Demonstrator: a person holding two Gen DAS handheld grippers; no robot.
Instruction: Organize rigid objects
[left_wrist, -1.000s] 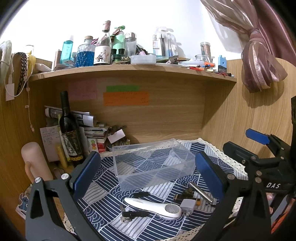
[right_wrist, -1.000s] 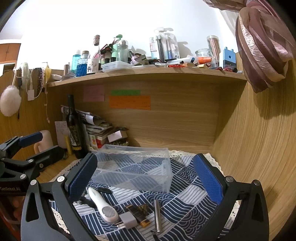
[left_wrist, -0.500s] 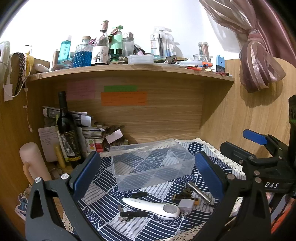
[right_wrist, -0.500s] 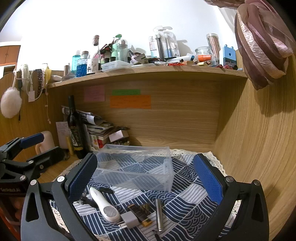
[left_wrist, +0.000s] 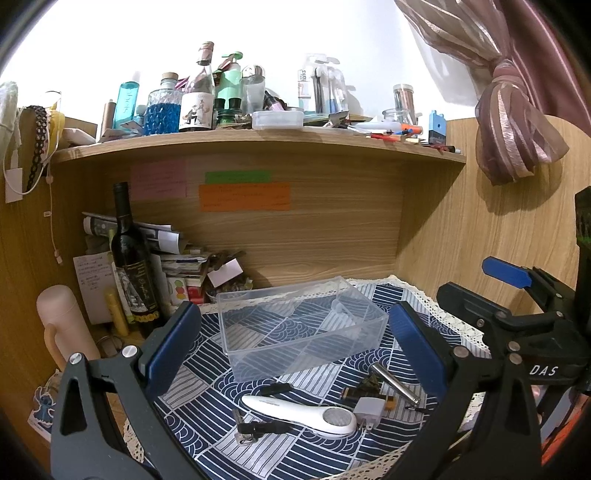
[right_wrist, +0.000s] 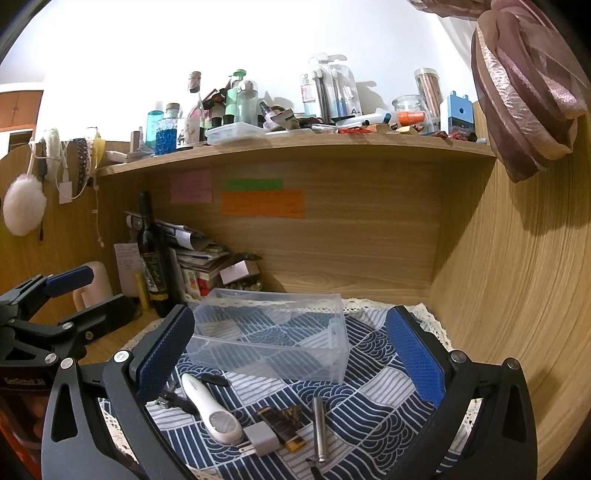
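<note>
An empty clear plastic box (left_wrist: 301, 328) (right_wrist: 273, 338) with inner dividers sits on a blue patterned cloth (left_wrist: 207, 384) (right_wrist: 373, 387). In front of it lie a white handheld device (left_wrist: 299, 410) (right_wrist: 212, 408), a grey plug adapter (left_wrist: 367, 411) (right_wrist: 260, 440), a dark bar with a gold end (right_wrist: 282, 424), a metal cylinder (left_wrist: 395, 382) (right_wrist: 319, 424) and a small black clip (left_wrist: 258, 428). My left gripper (left_wrist: 295, 347) and right gripper (right_wrist: 286, 354) hover above these, both open with nothing between the fingers. The left gripper (right_wrist: 55, 306) shows at the right wrist view's left edge.
A dark wine bottle (left_wrist: 131, 258) (right_wrist: 151, 258), stacked papers (left_wrist: 177, 258) and a pink flask (left_wrist: 61, 332) crowd the back left. Wooden walls close the back and right. A shelf (left_wrist: 258, 138) overhead carries several bottles. A curtain (left_wrist: 517, 122) hangs at right.
Both views have shifted only slightly, and the items on the cloth lie where they were. Both grippers stay open.
</note>
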